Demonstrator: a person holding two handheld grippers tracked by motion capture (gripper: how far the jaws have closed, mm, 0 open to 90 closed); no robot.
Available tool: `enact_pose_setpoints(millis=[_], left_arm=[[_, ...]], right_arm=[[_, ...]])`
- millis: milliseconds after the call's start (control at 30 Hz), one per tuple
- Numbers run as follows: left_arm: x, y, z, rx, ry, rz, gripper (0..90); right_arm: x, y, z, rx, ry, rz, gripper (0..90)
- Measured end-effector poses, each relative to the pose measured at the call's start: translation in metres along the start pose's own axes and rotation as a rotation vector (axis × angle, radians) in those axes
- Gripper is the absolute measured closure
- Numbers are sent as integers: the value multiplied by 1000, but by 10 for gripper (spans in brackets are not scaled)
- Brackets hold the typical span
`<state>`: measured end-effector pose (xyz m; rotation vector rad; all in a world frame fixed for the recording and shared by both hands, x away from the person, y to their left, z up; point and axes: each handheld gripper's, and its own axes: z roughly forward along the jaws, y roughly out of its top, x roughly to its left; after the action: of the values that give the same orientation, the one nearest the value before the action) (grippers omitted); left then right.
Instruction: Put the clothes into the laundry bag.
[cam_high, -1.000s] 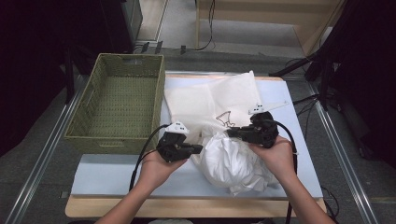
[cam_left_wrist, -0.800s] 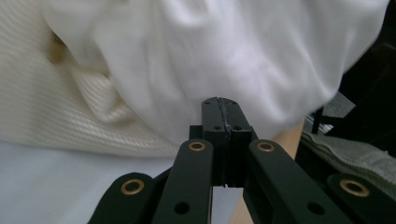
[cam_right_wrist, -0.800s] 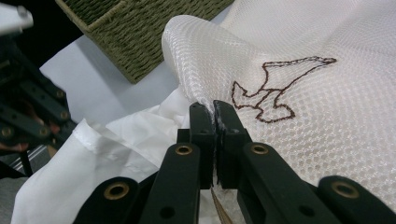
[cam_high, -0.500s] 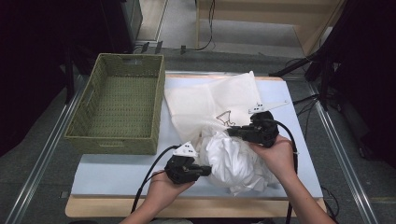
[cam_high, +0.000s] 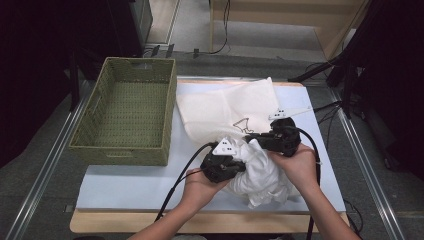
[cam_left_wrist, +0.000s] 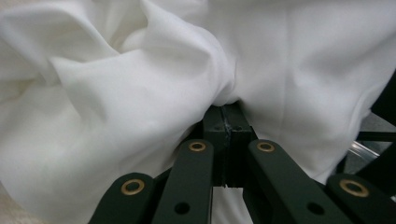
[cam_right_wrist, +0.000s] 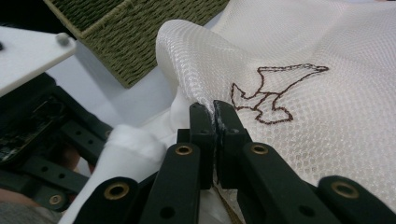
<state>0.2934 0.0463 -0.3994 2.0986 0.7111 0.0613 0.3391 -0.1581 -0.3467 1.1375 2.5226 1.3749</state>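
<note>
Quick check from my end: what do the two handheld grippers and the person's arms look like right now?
Both grippers, left gripper and right gripper, are black, boxy bodies with flat black linkage arms pinned by brass-ringed rivets. Each carries a pale three-cornered plate on top with small dark dots. A black cable trails from the left one toward the table's near edge; another loops from the right. The forearms are bare, no sleeves visible.
</note>
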Motion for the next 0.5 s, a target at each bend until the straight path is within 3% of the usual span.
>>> enact_pose_setpoints(millis=[67, 167, 333, 500], left_arm=[[2, 5, 3, 2, 7, -16, 900], [6, 11, 9, 20, 36, 0, 900], [16, 16, 17, 26, 43, -27, 900], [26, 20, 24, 38, 77, -41, 900]], right_arm=[[-1, 0, -1, -2, -1, 1, 882], [-1, 1, -2, -6, -2, 1, 883], [2, 4, -7, -15, 1, -3, 884], [9, 9, -17, -39, 12, -8, 885]])
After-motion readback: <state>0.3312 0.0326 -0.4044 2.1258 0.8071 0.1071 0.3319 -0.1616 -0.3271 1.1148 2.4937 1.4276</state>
